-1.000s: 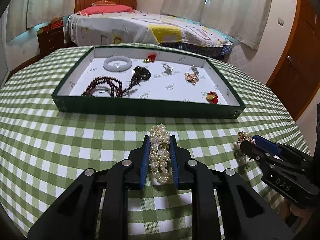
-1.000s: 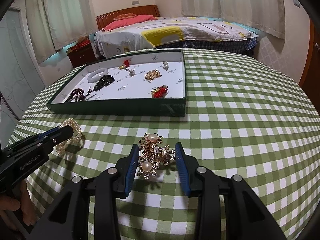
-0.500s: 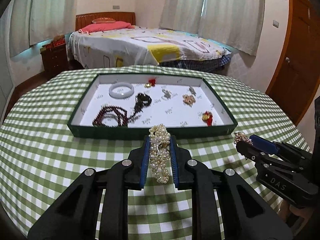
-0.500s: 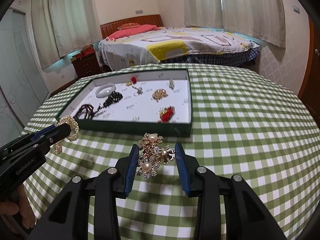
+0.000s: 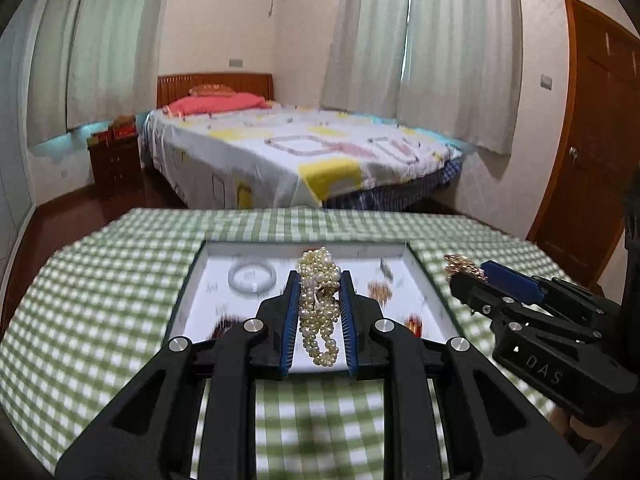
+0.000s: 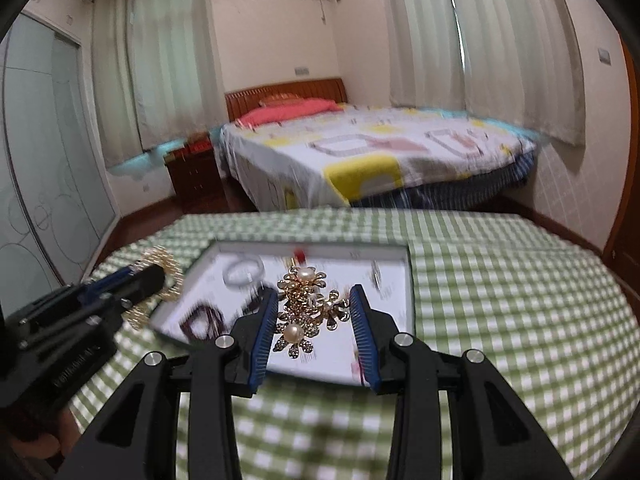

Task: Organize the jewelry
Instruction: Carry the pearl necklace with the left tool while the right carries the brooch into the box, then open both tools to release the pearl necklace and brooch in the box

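Risk of snagging: left gripper (image 5: pixel 319 312) clamped on cream pearl bracelet (image 5: pixel 319 305), right gripper (image 6: pixel 315 320) pinching gold flower brooch (image 6: pixel 306 308), both above white-lined green tray (image 5: pixel 430 286); could drop outside if released early.

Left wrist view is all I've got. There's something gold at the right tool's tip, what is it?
Observer: A gold flower brooch with two pearls on it, clamped between the right tool's blue pads.
Operator: Is it clear of the table?
Observer: Yes. It hangs between the pads and shows against the white floor of the tray.
Operator: My pearls hide the tray's far edge. Is anything there?
Observer: A small red piece lies by the far wall, too blurred to tell what it is.
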### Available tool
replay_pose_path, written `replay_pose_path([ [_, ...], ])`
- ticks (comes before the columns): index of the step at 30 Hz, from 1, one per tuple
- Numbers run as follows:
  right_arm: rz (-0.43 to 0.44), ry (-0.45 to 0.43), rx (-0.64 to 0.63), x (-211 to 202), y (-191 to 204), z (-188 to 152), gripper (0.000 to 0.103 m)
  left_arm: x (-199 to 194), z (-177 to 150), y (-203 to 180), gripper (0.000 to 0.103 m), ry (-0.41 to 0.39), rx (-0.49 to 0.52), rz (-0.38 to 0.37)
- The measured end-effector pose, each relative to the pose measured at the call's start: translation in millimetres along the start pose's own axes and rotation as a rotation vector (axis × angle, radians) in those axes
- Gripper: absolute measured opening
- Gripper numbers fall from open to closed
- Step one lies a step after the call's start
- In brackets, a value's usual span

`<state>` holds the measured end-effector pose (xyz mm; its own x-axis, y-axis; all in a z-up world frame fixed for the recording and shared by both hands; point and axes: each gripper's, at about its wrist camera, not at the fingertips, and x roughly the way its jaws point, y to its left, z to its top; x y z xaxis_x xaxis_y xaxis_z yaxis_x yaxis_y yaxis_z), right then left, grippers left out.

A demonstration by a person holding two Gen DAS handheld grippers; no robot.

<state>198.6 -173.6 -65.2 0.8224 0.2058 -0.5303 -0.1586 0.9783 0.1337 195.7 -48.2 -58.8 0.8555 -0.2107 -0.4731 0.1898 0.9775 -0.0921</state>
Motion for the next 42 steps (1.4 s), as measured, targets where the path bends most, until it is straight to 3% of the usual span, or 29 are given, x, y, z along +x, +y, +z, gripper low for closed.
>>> replay_pose_path([
  [6,0.017,-0.061,-0.015,15,7,28,0.038,27,24,1,0.019,-0.048,-0.016,-0.008],
  [12,0.030,0.022,0.012,59,-2,9,0.038,86,-1,10,0.019,0.082,-0.042,-0.010],
  [19,0.013,0.168,0.032,106,-11,-28,0.038,124,-37,17,0.019,0.199,-0.024,0.009],
  [35,0.002,0.280,0.032,138,-18,-39,0.038,160,-56,20,0.019,0.348,-0.027,0.013],
  [42,0.000,0.304,0.033,143,-18,-40,0.038,164,-56,19,0.020,0.368,-0.021,0.011],
])
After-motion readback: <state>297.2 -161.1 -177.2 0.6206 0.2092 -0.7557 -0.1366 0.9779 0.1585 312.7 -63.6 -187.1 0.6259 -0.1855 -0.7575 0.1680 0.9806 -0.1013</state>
